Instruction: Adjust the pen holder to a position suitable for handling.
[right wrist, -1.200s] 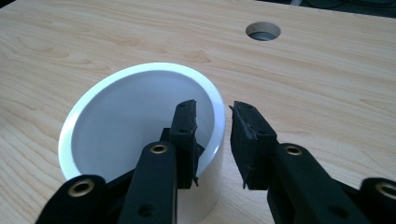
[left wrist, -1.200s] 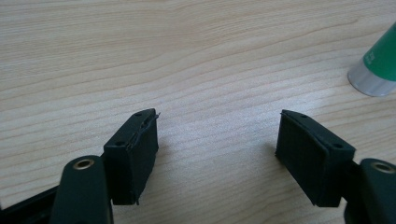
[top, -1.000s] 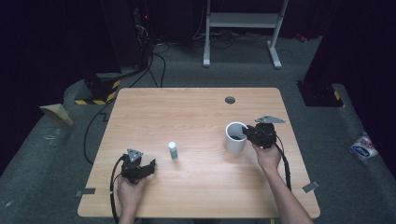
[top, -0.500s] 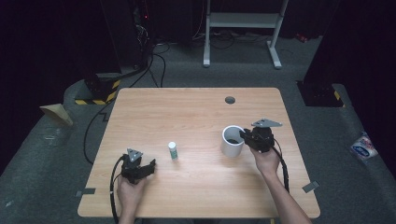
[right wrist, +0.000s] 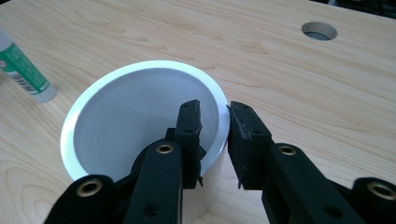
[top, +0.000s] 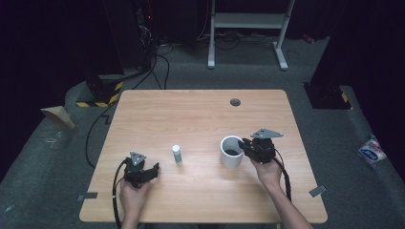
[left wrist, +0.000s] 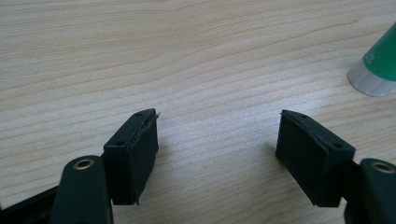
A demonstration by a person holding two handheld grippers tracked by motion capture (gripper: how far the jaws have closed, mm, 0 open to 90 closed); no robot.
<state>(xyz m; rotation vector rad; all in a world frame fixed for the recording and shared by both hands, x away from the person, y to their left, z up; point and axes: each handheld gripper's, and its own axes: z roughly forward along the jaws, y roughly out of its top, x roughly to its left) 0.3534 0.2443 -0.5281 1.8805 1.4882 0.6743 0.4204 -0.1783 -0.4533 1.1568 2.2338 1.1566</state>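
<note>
1 right gripper pad hides part of cup rim.

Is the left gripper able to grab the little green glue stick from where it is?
Probably yes. The left gripper has its jaws wide open, and the glue stick stands upright just ahead of it to one side. Only bare table lies between them. The white cup is off with the right gripper.

One camera hangs above the person's side, looking forward and down over the whole table. Another rides low on each gripper, close to the wood, looking along its jaws. All three catch the glue stick; the right one sits tight against the white cup.
</note>
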